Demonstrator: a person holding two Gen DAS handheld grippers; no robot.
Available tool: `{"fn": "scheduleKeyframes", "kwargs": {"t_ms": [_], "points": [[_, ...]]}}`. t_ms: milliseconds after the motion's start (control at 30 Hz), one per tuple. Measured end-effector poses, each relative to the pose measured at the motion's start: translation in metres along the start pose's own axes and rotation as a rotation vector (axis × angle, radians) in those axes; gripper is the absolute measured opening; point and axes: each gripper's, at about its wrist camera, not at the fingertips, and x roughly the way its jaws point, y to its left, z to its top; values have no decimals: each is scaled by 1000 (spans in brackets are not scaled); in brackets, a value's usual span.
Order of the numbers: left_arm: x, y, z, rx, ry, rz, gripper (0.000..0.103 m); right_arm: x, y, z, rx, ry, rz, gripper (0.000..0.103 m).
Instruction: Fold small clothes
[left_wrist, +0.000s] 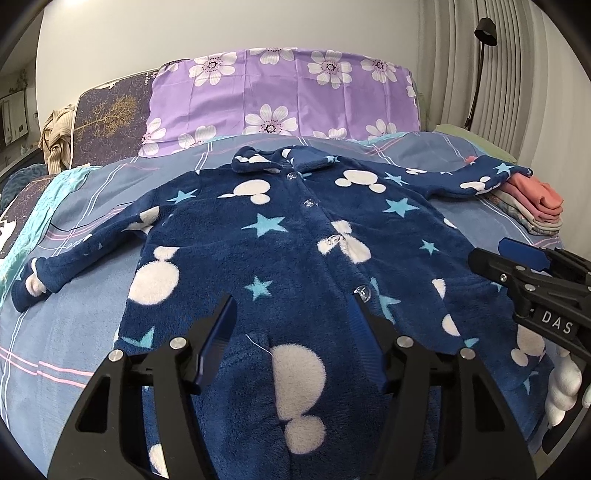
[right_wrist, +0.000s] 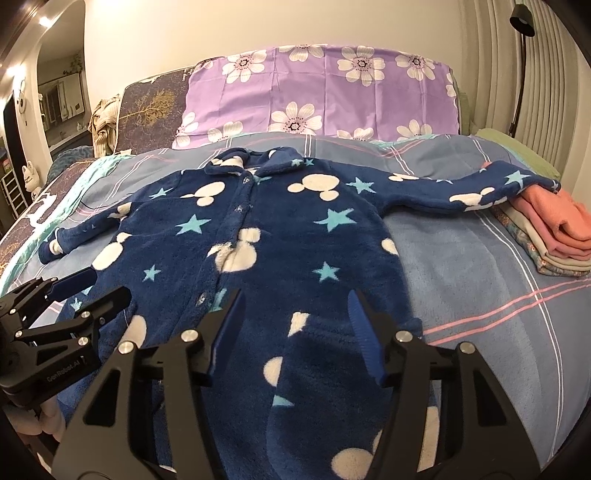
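Note:
A navy fleece onesie (left_wrist: 280, 236) (right_wrist: 288, 229) with white mouse heads and light blue stars lies flat, buttoned front up, on the bed. Its sleeves are spread out, and the right sleeve's cuff rests on a stack of folded clothes (left_wrist: 535, 206) (right_wrist: 554, 229). My left gripper (left_wrist: 292, 306) (right_wrist: 107, 286) hovers open over the lower left part of the onesie. My right gripper (right_wrist: 296, 299) (left_wrist: 491, 253) stands open over the lower right part. Fleece shows in the gap between each pair of fingers, and neither pair is pinching it.
The bed carries a blue plaid blanket (left_wrist: 74, 314) (right_wrist: 480, 295). A purple flowered pillow (left_wrist: 280, 99) (right_wrist: 325, 92) leans at the head. A beige cloth (left_wrist: 55, 136) hangs at the far left. A black lamp (left_wrist: 484, 33) stands by the ribbed wall on the right.

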Motion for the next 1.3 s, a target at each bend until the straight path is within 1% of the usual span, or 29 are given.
{"fn": "scheduleKeyframes", "kwargs": {"t_ms": [433, 800, 1000, 1300], "points": [[3, 2, -1, -5, 0, -3, 63, 3, 3, 0, -4, 7, -1, 59], [10, 7, -1, -30, 18, -8, 64, 9, 4, -1, -7, 13, 3, 59], [13, 11, 0, -46, 25, -15, 64, 16, 4, 2, -4, 31, 13, 59], [17, 22, 5, -71, 36, 7, 65, 22, 6, 7, -6, 46, 17, 59]]}}
